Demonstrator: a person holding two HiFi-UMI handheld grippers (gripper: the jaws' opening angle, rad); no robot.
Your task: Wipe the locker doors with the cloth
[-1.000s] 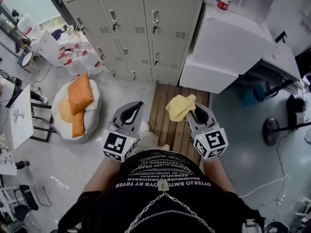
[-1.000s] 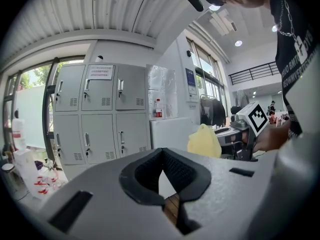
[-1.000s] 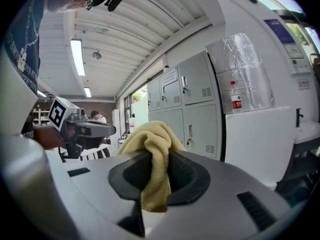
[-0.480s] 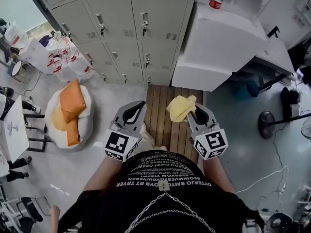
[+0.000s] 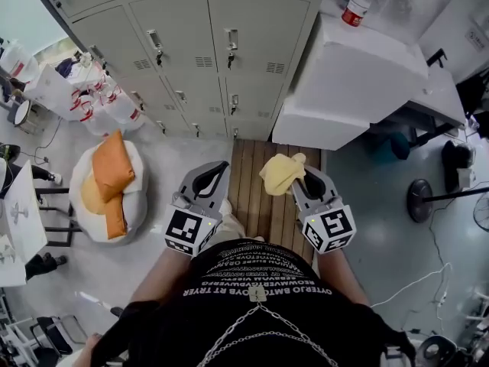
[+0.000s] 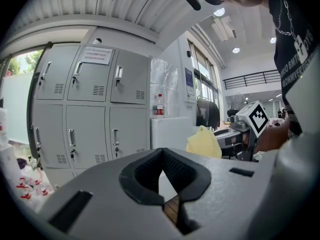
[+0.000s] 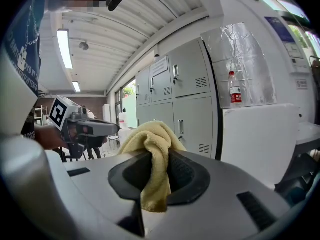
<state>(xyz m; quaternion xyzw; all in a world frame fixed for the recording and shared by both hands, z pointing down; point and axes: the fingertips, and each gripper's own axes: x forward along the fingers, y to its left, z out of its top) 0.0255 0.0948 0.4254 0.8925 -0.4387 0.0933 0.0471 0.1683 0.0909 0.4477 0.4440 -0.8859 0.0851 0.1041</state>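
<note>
Grey locker doors [image 5: 214, 44] with silver handles stand ahead of me, some way off; they also show in the left gripper view [image 6: 90, 114] and the right gripper view [image 7: 192, 109]. My right gripper [image 5: 299, 176] is shut on a yellow cloth [image 5: 280, 172], which bunches above its jaws and hangs down between them [image 7: 155, 159]. The left gripper [image 5: 215, 171] is shut with nothing in it, held level beside the right one. Both grippers hover over a wooden slat mat [image 5: 256, 186], short of the lockers.
A white cabinet [image 5: 351, 75] with a water bottle [image 5: 357, 3] on top juts out right of the lockers. A white cushion with orange pillows [image 5: 111, 182] lies on the floor at left, with bottles [image 5: 95, 102] behind it. A fan [image 5: 424, 201] stands at right.
The view has shifted slightly and the lockers look a little nearer. Both grippers hold the same pose, the cloth still in the right one.
</note>
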